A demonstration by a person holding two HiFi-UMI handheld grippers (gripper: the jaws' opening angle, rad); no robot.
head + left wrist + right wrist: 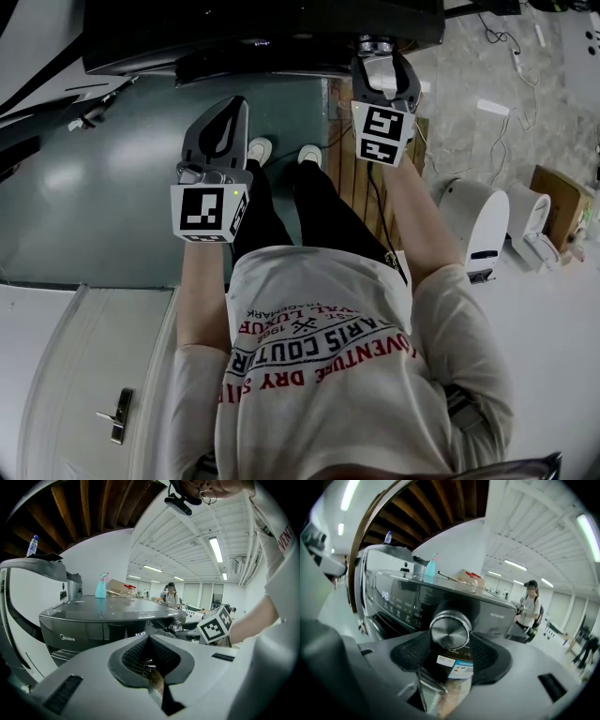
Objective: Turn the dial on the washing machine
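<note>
my right gripper clamps the chrome dial, squared to the washing machine panel, ready to twist | my left gripper pinched together, empty, parked aside

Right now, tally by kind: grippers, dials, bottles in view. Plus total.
Grippers: 2, left gripper and right gripper
Dials: 1, the dial, held by the right gripper
Bottles: 2, spray bottle and blue-capped bottle
Total: 5
</note>
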